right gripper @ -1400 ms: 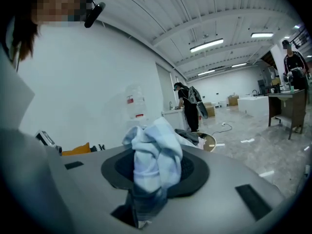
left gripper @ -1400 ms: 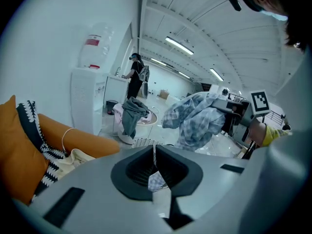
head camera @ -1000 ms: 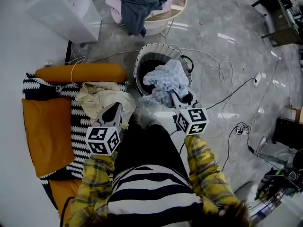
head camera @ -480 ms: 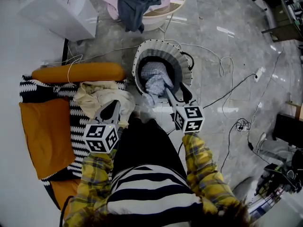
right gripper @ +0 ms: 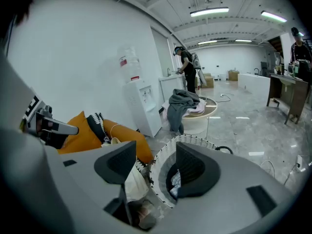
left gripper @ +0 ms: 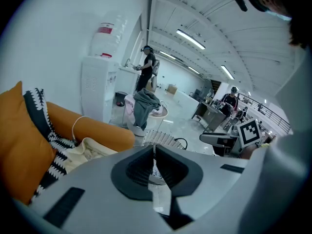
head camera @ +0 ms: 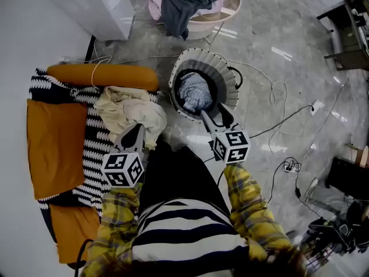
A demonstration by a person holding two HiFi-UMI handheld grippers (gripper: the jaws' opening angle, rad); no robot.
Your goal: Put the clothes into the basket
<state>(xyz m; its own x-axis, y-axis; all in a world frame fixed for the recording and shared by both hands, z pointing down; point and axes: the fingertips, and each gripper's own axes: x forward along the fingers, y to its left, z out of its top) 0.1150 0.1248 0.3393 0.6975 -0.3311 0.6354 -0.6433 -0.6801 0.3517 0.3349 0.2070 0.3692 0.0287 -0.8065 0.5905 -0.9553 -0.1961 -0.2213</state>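
The white wicker basket (head camera: pixel 229 84) stands on the floor beside the sofa, with a pale blue and white cloth (head camera: pixel 195 93) lying inside it. My right gripper (head camera: pixel 214 114) hovers at the basket's near rim, open, with nothing between its jaws. In the right gripper view the basket (right gripper: pixel 195 141) and the cloth (right gripper: pixel 175 181) show past the right gripper (right gripper: pixel 155 165). A cream pile of clothes (head camera: pixel 130 109) lies on the sofa. My left gripper (head camera: pixel 137 131) is shut and empty at that pile's near edge. In the left gripper view the left gripper (left gripper: pixel 153 162) has the cream clothes (left gripper: pixel 90 147) at its left.
The sofa carries a black and white blanket (head camera: pixel 95 149), an orange bolster (head camera: pixel 101 75) and an orange cushion (head camera: pixel 55 146). A round tub with grey and pink garments (head camera: pixel 184 2) and a white water dispenser (head camera: pixel 95 2) stand farther off. Cables (head camera: pixel 271 91) trail over the floor to the right.
The blue and white cloth, held up over the basket by my right gripper a second ago, now lies inside it, and that gripper has opened. The left gripper stays shut by the cream pile.
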